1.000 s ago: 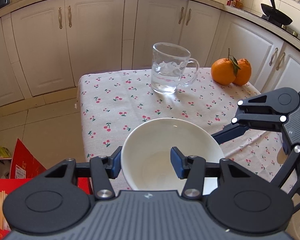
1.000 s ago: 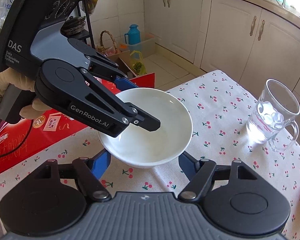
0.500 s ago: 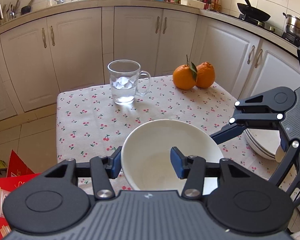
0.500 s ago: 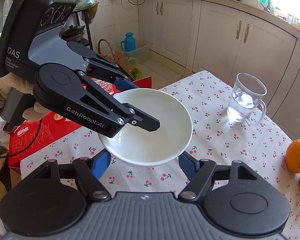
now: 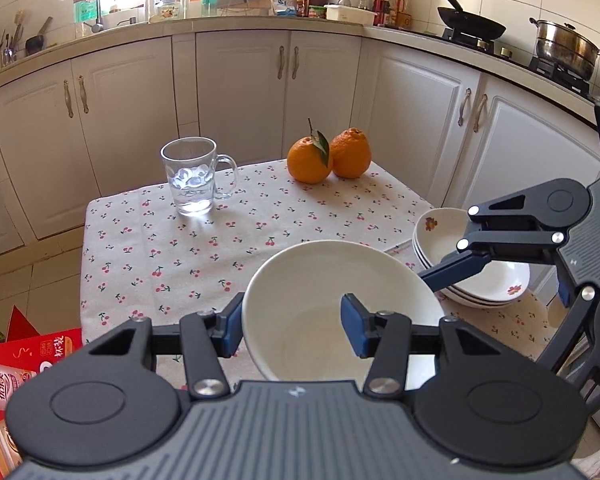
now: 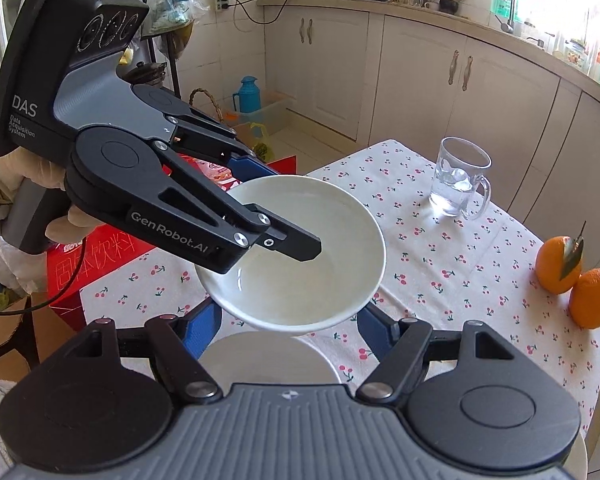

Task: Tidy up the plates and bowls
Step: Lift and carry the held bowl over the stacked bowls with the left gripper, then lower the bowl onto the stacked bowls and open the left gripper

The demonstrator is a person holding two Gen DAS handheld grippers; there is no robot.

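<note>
Left hand-held gripper point(image 5: 292, 330) body hides the white bowl's point(image 5: 342, 300) near rim. Beside the bowl, stacked bowls point(image 5: 468, 276) partly covered by right hand-held gripper point(image 5: 440, 270). Below the bowl, a blurred plate point(image 6: 268, 356), mostly hidden.

On your left gripper point(image 6: 276, 208): "DAS Data Acquisition System" on the body, "GenRobot.AI" on the finger arm. Red box point(image 6: 100, 252): Chinese characters.

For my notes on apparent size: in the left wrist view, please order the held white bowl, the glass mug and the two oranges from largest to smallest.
1. White bowl, largest, though nearest the camera.
2. Glass mug.
3. The two oranges; they look alike, so I do not rank them.
</note>
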